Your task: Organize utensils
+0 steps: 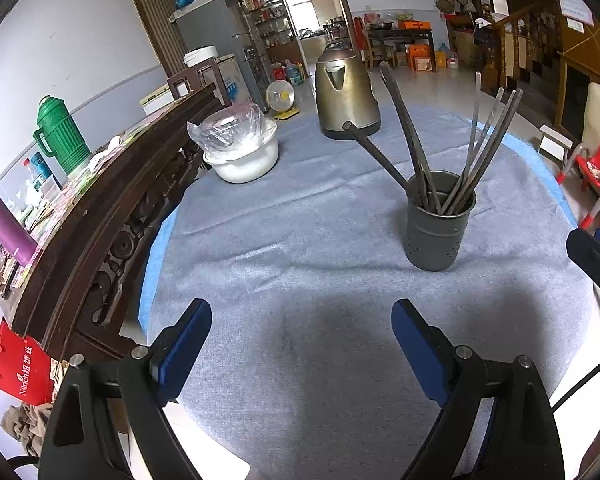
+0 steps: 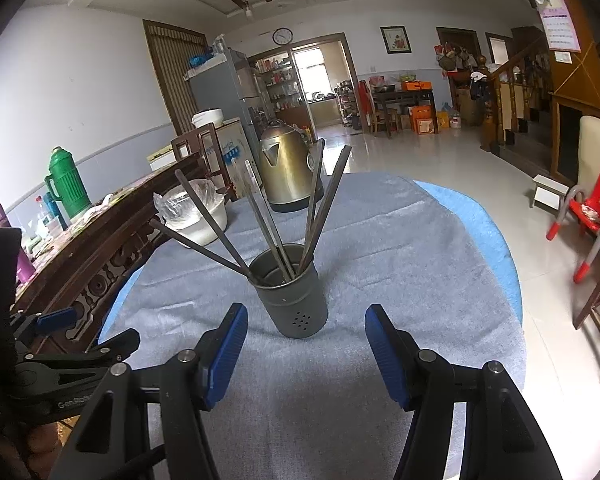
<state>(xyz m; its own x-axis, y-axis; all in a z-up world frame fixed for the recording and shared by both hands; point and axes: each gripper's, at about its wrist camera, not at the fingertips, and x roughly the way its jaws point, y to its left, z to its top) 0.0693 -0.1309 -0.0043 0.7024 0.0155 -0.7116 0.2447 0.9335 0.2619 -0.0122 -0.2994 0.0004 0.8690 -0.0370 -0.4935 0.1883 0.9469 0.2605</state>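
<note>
A grey metal utensil holder (image 1: 438, 224) stands upright on the blue-grey tablecloth (image 1: 300, 248), with several dark metal utensils and chopsticks (image 1: 484, 148) standing in it. In the right wrist view the holder (image 2: 294, 296) is just ahead of my right gripper (image 2: 306, 320), its utensils (image 2: 260, 220) fanning out. My left gripper (image 1: 302, 316) is open and empty over bare cloth, left of and nearer than the holder. My right gripper is open and empty; part of it shows at the left wrist view's right edge (image 1: 596, 260). The left gripper shows at the right wrist view's left edge (image 2: 60, 344).
A brass electric kettle (image 1: 346, 92) stands at the table's far side, and a white bowl with plastic wrap (image 1: 240, 144) at the far left. A dark carved wooden bench back (image 1: 100, 216) runs along the left. A red child's chair (image 2: 592, 208) stands on the floor to the right.
</note>
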